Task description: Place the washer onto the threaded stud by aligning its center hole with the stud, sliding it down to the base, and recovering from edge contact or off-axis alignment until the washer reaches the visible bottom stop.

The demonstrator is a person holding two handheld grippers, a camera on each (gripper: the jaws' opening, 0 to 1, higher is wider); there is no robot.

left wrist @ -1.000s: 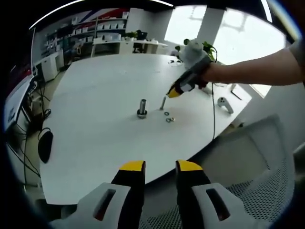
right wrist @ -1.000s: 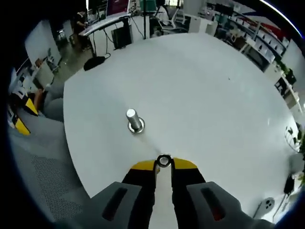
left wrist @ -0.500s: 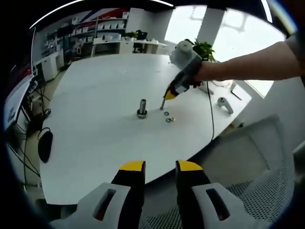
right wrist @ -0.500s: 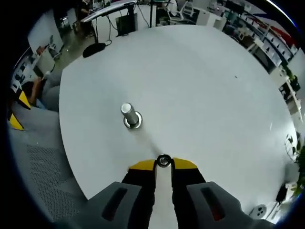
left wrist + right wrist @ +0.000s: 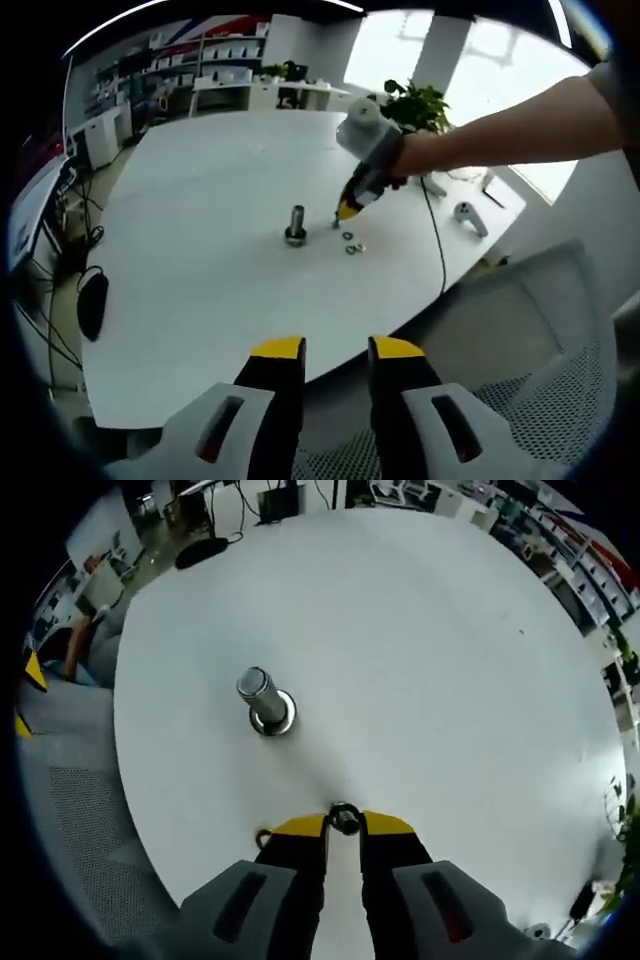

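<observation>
Steel washer (image 5: pixel 344 819) sat pinched on edge between the yellow tips of the right gripper (image 5: pixel 344 826), whose jaws were nearly closed on it, above the white tabletop (image 5: pixel 430 680). The threaded stud (image 5: pixel 258 696) stood upright on its round base, well in from the tabletop's edges, apart from the washer and up and to the left of it in the right gripper view. In the left gripper view the right gripper (image 5: pixel 345 211) hung just beside the stud (image 5: pixel 296 224), held by a person's hand (image 5: pixel 420 158). Two spare washers (image 5: pixel 351 243) lay on the tabletop near the stud. The left gripper (image 5: pixel 335 352) hovered beyond the tabletop's near edge, its jaws slightly apart and holding nothing. A grey mesh chair (image 5: pixel 540 340) stood by that edge.
</observation>
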